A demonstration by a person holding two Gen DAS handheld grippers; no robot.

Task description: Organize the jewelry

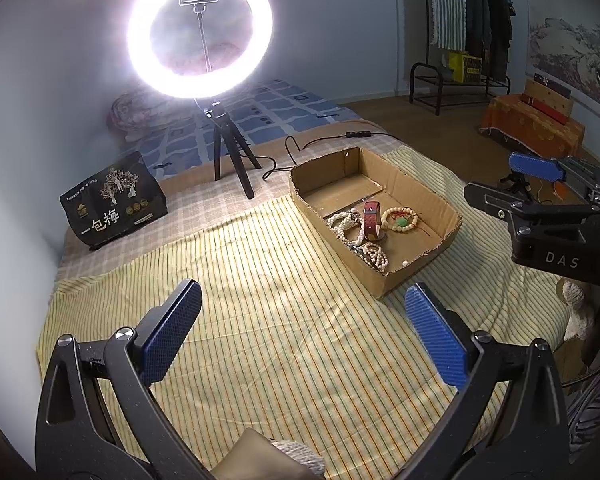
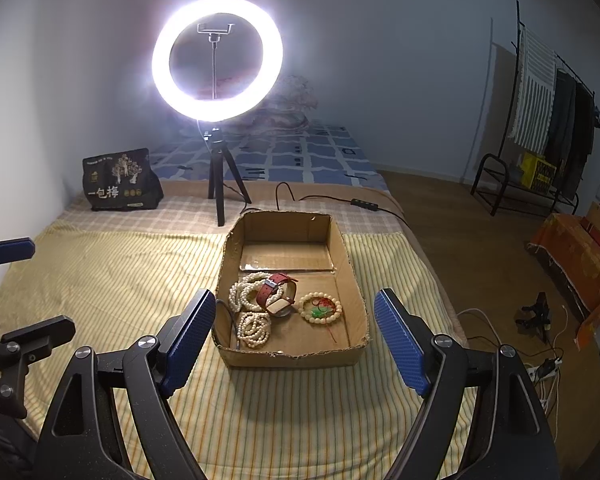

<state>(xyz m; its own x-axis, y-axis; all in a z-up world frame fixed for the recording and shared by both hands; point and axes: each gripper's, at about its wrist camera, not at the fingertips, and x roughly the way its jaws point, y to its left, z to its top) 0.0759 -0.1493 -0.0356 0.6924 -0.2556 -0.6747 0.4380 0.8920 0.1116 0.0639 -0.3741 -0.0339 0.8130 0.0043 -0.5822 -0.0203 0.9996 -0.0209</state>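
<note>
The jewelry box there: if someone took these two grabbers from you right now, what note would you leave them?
Left gripper: open, holding nothing, above the striped cloth, short of the box.
Right gripper: open, holding nothing, facing the near end of the cardboard box.
In the box's near half: red-strap watch, white bead strands, a bead bracelet with a green charm.
Far half of the box holds nothing I can see.
Done: all visible jewelry is in the box.
Left: sorting the tangled pieces apart, probably.
</note>
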